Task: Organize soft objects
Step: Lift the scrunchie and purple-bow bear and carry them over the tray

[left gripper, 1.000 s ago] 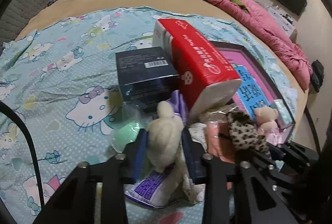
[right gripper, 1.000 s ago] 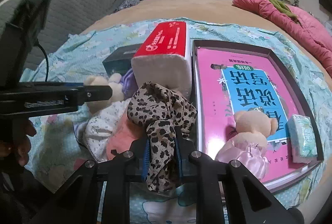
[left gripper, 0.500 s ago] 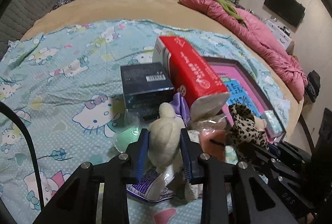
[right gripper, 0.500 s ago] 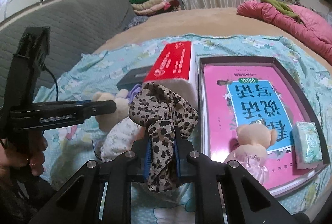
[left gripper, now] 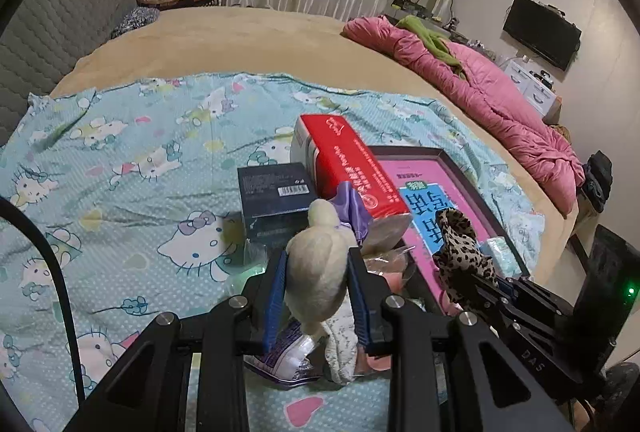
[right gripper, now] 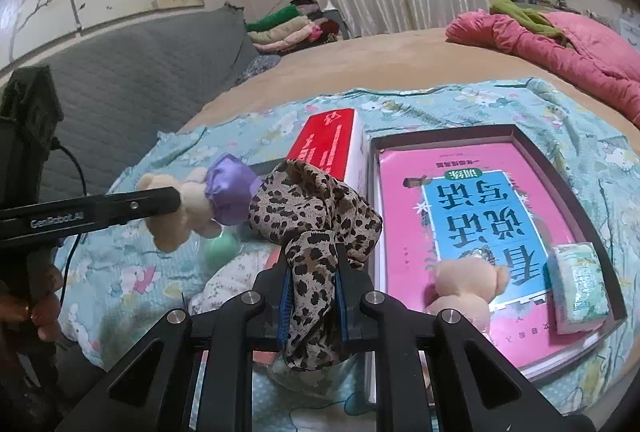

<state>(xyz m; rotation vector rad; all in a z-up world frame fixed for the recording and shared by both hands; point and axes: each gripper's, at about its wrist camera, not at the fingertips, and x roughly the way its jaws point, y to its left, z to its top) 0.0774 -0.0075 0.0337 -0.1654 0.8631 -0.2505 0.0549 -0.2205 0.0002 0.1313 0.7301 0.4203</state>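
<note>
The bear [left gripper: 320, 272], cream with a purple skirt, sits clamped in the left gripper [left gripper: 318, 292] in the left wrist view; against a second ago it has risen clear of the pile, and the green ball [left gripper: 244, 278] and packets that crowded the jaws now lie lower beneath it; the red tissue pack [left gripper: 348, 168] and dark box [left gripper: 276, 198] look smaller and farther off, with more curtain and wall in the frame; the gripper slants down over the sheet [left gripper: 120, 160], its pads pressing the bear's body on both sides; at right the right gripper [left gripper: 486, 282] shows side-on, tilted up with the leopard scrunchie [left gripper: 460, 248] at its tip, in front of the tray [left gripper: 460, 168].

In the right wrist view the scrunchie [right gripper: 314, 232] is pinched in the right gripper [right gripper: 312, 296], jaws closed on its lower folds; it too has lifted, since a second ago it lay against the pile and the floral cloth [right gripper: 228, 284] now shows freely below; the left gripper [right gripper: 176, 200] reaches in level from the left, a hand [right gripper: 38, 296] on its handle, and the bear [right gripper: 192, 208] hangs off its tip above the sheet, where earlier it sat low beside the pack; the tray [right gripper: 536, 156] at right holds a pink book [right gripper: 472, 216], a second bear [right gripper: 466, 288] and a tissue packet [right gripper: 578, 282], all unmoved.
</note>
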